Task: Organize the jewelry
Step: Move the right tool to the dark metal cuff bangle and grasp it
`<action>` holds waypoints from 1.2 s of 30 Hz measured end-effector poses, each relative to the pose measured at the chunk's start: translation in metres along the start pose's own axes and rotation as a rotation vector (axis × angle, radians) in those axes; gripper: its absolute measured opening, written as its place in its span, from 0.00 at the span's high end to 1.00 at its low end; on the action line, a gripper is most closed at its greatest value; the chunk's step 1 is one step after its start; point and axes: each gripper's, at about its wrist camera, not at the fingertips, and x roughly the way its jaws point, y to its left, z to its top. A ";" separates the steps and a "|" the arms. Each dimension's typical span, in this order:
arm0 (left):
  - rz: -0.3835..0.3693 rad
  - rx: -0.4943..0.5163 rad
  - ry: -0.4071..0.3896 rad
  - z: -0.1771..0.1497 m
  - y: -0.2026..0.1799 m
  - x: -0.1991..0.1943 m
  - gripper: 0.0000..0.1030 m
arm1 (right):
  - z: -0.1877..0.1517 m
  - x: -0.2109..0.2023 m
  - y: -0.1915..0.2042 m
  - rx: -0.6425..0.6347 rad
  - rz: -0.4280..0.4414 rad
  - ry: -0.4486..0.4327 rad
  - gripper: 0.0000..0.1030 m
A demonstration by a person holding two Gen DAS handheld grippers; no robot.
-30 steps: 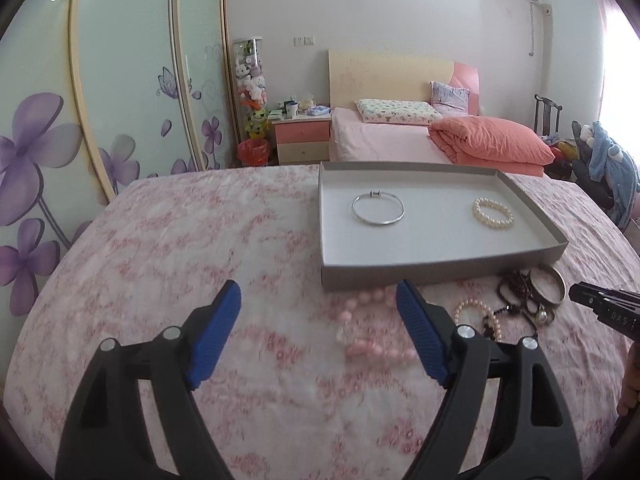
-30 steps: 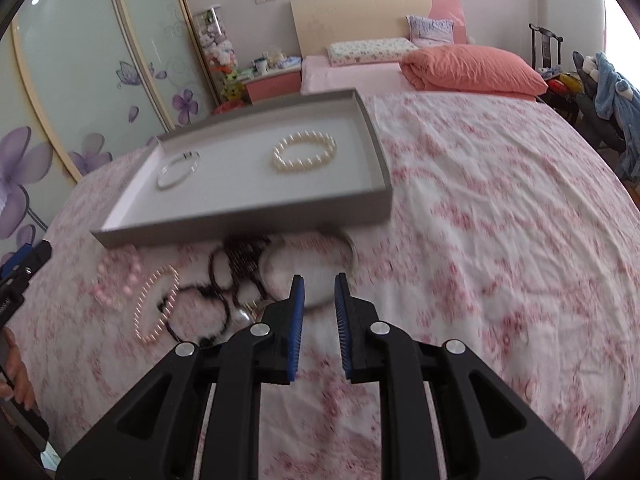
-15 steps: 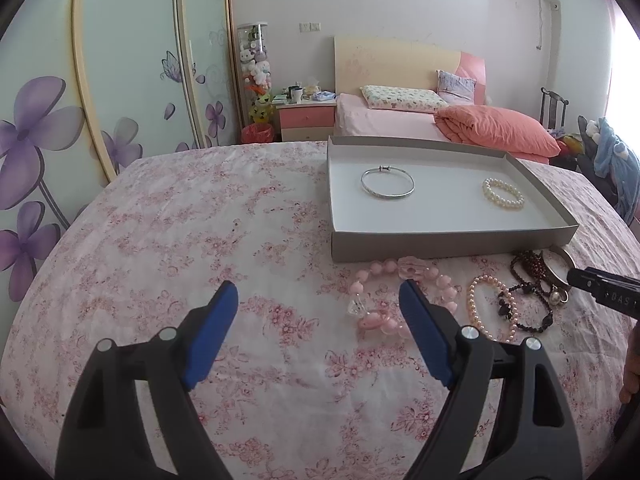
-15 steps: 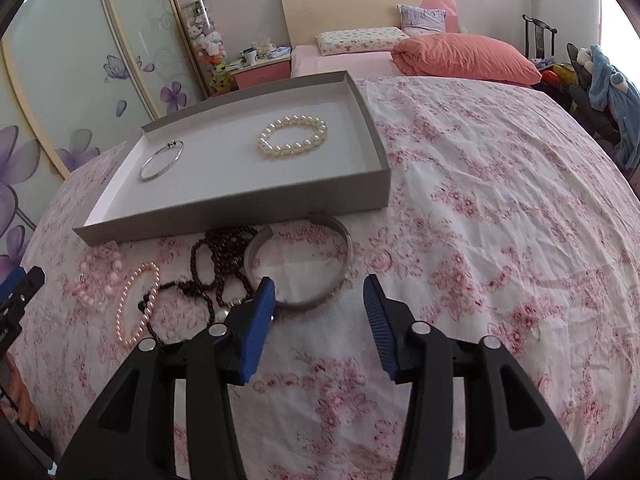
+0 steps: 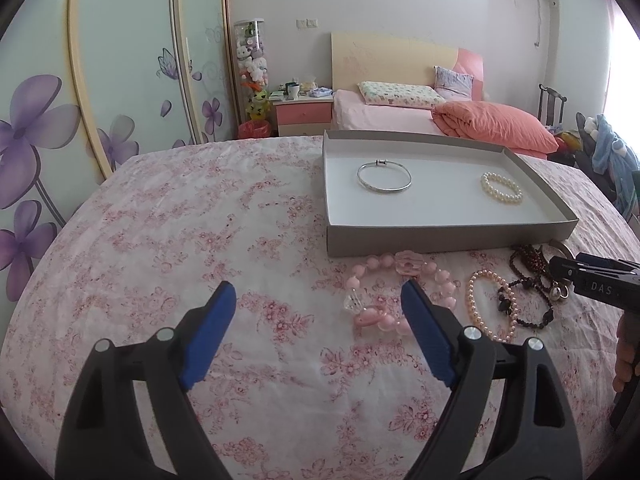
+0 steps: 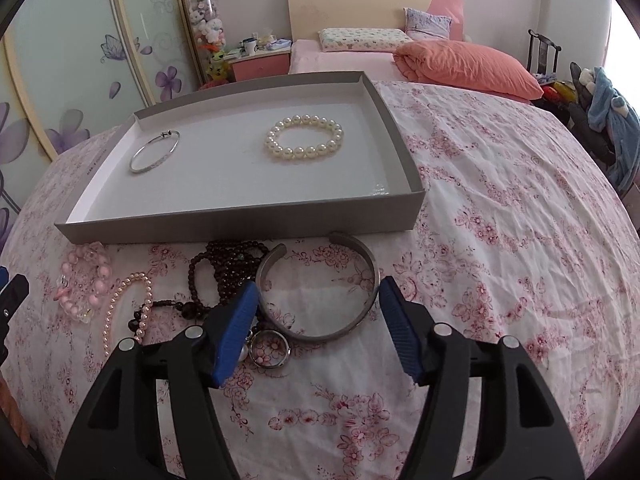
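The right gripper's (image 6: 316,296) blue fingers (image 6: 236,332) are spread wide and hold nothing. They sit low over the bed (image 6: 500,208), one on each side of the open steel cuff (image 6: 320,288) that lies on the flowered sheet just in front of the tray (image 6: 240,224). The left finger hides part of a dark bead strand (image 6: 228,264) and stands close to a small round locket (image 6: 270,348); whether it touches either cannot be told.

The left gripper's (image 5: 318,302) fingers (image 5: 208,340) are also spread and empty, raised above the sheet. Its right finger stands just before a pink bead bracelet (image 5: 384,292) with a clear crystal and a flower piece.

The loose jewelry lies in a row along the tray's near wall. From the left wrist view, left to right: the pink bead bracelet, a small-pearl bracelet (image 5: 486,304), then the dark beads tangled with a black cord. The cuff is mostly hidden there behind the right gripper's tip at the frame's right edge.

Inside the grey tray are two pieces, well apart. A thin silver bangle (image 5: 384,177) lies flat toward the left, and a large-pearl bracelet (image 6: 304,140) lies toward the right. Both rest on the white floor, clear of the walls.

Behind stand a second bed with an orange quilt (image 5: 496,126), a nightstand (image 5: 304,114) and wardrobe doors with purple flowers (image 5: 36,136).
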 end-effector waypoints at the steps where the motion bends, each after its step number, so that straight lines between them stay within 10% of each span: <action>1: 0.000 0.001 0.002 0.000 0.000 0.001 0.20 | 0.000 0.001 0.001 -0.005 -0.006 0.001 0.37; 36: 0.005 0.049 0.105 -0.003 -0.017 0.027 0.20 | -0.004 0.004 -0.021 0.048 -0.058 -0.009 0.35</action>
